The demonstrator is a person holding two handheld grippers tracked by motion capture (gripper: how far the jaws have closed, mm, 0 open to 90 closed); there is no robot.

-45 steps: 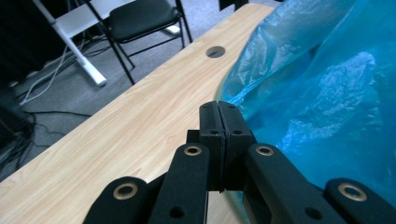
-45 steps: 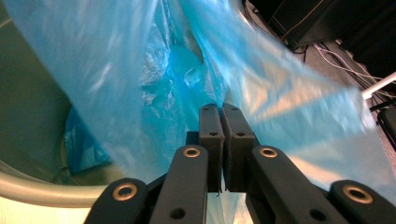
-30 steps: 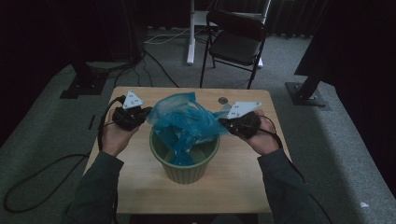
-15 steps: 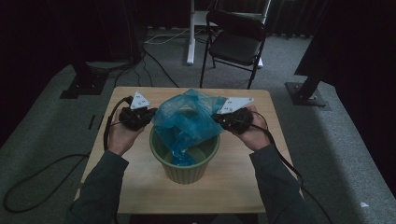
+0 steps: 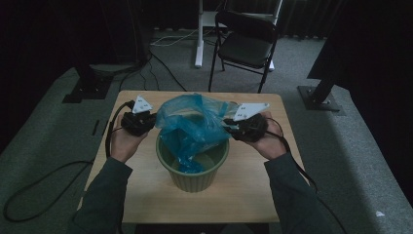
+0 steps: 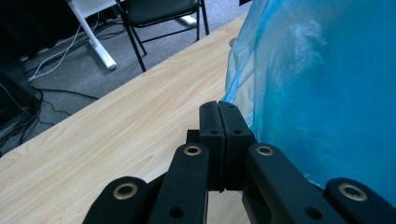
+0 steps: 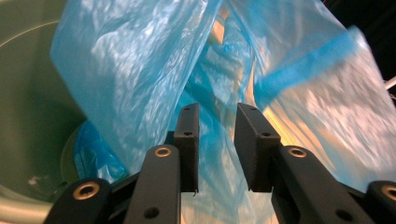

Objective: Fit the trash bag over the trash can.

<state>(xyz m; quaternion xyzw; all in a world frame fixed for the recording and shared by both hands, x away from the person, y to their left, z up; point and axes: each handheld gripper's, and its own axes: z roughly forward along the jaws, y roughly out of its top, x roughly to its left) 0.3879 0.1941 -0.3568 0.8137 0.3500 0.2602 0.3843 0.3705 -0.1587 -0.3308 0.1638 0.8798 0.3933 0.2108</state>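
Right claw [image 5: 229, 127] has just been opening, jaws now spread w/ blue bag [image 5: 195, 124] film loose between them, pads not pressing; since a second ago the bag stands taller & fuller. Left claw [image 5: 155, 120] pressed together, pinching the bag's edge at 9 o'clock. Bag hangs over & into the green bin [image 5: 192, 170], mid worktop [image 5: 146, 195], right claw at its 3 o'clock.
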